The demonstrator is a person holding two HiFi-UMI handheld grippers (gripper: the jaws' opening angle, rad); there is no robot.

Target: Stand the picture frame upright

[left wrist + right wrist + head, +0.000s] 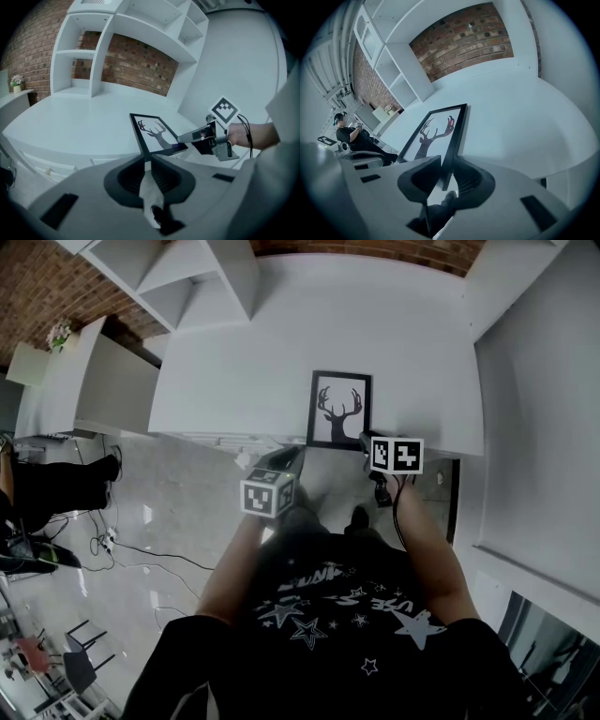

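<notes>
I am working the lifting step. My right gripper (446, 164) is holding the picture frame (340, 409) by its near right edge, and its fingers (469, 183) are looking closed on the black moulding. My left gripper (149, 159) is hovering just at the frame's near left corner, fingers pressed together and carrying nothing. The frame is lying face up, deer showing, close to the front edge of the bench (234, 381) (whether that near edge is already coming off the surface, I cannot tell). The next move, I judge, is calling for swinging it up onto one edge while keeping the right grip firm and steadying the other side with the left, since the smooth white top is likely letting it slide. Beyond it, white shelves (117, 28) are standing against a brick wall (136, 65).
</notes>
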